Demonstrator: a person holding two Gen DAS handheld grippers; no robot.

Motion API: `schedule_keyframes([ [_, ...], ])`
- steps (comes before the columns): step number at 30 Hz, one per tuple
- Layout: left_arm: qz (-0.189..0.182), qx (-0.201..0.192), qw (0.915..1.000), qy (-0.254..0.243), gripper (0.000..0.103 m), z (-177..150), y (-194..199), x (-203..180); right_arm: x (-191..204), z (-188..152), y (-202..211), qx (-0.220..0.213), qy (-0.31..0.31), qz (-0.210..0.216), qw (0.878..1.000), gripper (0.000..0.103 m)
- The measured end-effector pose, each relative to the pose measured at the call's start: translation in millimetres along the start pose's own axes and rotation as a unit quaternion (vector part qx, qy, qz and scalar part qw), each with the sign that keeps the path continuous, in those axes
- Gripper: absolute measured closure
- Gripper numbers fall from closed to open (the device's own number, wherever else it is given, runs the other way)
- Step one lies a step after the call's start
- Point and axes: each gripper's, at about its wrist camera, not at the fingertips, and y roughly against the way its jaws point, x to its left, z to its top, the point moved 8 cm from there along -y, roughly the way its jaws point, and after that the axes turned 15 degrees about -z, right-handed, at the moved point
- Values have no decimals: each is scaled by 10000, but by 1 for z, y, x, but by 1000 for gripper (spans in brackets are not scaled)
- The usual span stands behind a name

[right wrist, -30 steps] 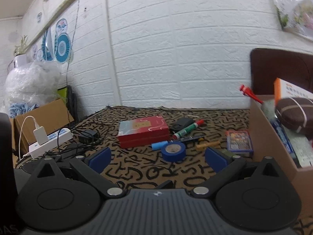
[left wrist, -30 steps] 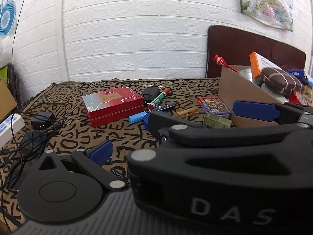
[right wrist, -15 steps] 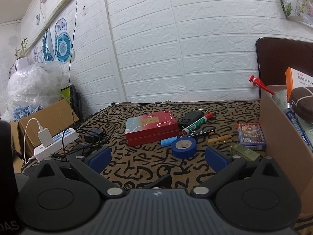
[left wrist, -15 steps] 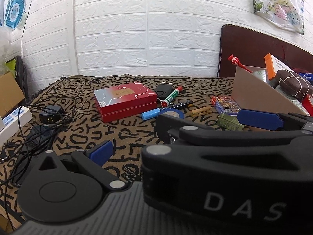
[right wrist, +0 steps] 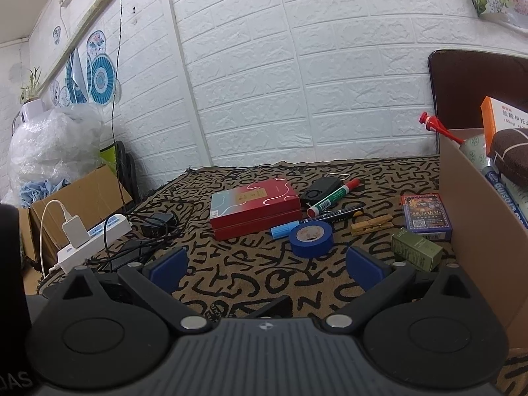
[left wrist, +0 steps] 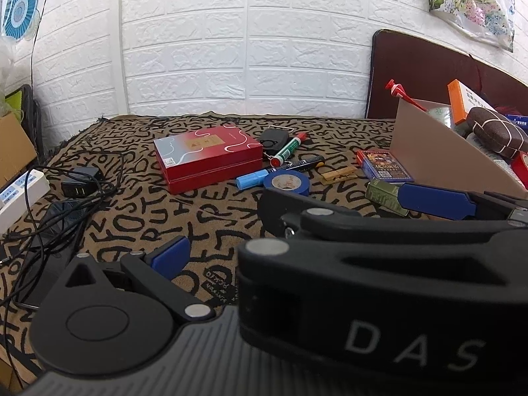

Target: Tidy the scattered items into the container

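Right wrist view: the right claw (right wrist: 264,264) hangs wide and empty above the patterned counter (right wrist: 231,274), the blue tape roll (right wrist: 311,238) lying just ahead near the cardboard box (right wrist: 475,217) at the right edge. The roll looks light, stiff and easy to pinch across its rim. The left claw (left wrist: 290,224) also gapes wide, holding nothing.

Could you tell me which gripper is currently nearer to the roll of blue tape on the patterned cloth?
Right. The right gripper sits open just short of the blue tape, roughly lined up with it. The left gripper is farther back, to the tape's left.
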Motion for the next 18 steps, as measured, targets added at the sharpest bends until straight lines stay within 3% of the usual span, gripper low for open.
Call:
schedule_keyframes([
  [9, 154, -238, 9996, 19, 0, 1, 6, 2, 1, -3, 0, 24, -46, 82, 10000, 0],
  [12, 490, -504, 9974, -129, 0, 4, 13, 2, 4, -3, 1, -35, 36, 59, 10000, 0],
  [18, 497, -310, 9981, -171, 0, 3, 5, 10, 0, -9, -4, 144, -95, 0, 9999, 0],
])
